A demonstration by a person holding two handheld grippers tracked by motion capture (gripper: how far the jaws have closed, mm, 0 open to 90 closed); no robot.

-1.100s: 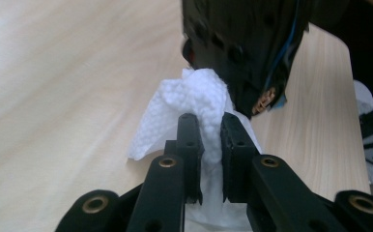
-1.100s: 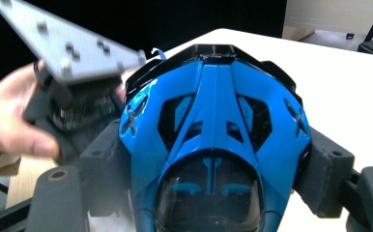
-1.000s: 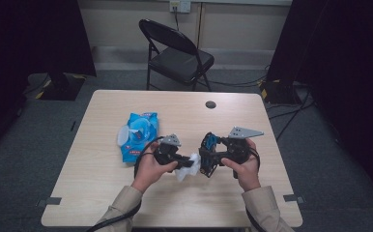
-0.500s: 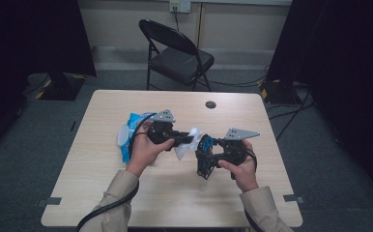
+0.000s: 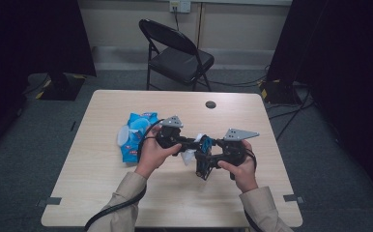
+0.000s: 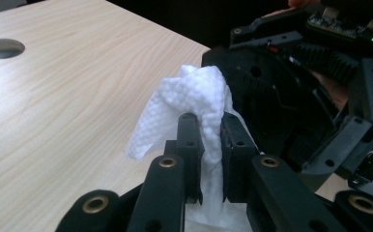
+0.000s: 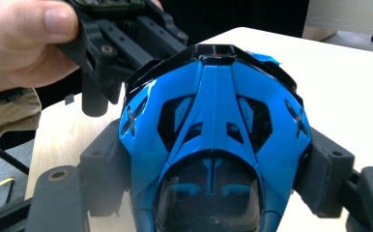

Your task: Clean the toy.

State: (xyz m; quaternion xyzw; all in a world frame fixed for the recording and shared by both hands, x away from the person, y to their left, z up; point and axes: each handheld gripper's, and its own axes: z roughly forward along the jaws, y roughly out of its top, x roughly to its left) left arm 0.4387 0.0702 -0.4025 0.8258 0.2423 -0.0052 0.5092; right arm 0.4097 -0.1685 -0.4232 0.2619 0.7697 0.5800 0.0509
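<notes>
Together above the table [image 5: 102, 193], the left hand-held gripper [image 6: 208, 130] pinches a crumpled white wipe [image 6: 194, 96] against the blue helmet-shaped toy [image 7: 213, 140], which the right hand-held gripper [image 7: 213, 159] clamps between its jaws. Beside them lies a blue wipe pack [image 5: 135, 135].

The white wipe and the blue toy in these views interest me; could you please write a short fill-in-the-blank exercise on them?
1. The left gripper is shut on a crumpled white ____.
2. The right gripper clamps a toy whose shell is black and ____.
3. On the table, the pack of wipes lies beside the person's ____ hand.
4. Behind the table stands a folding ____.

Missing words: wipe; blue; left; chair
</notes>
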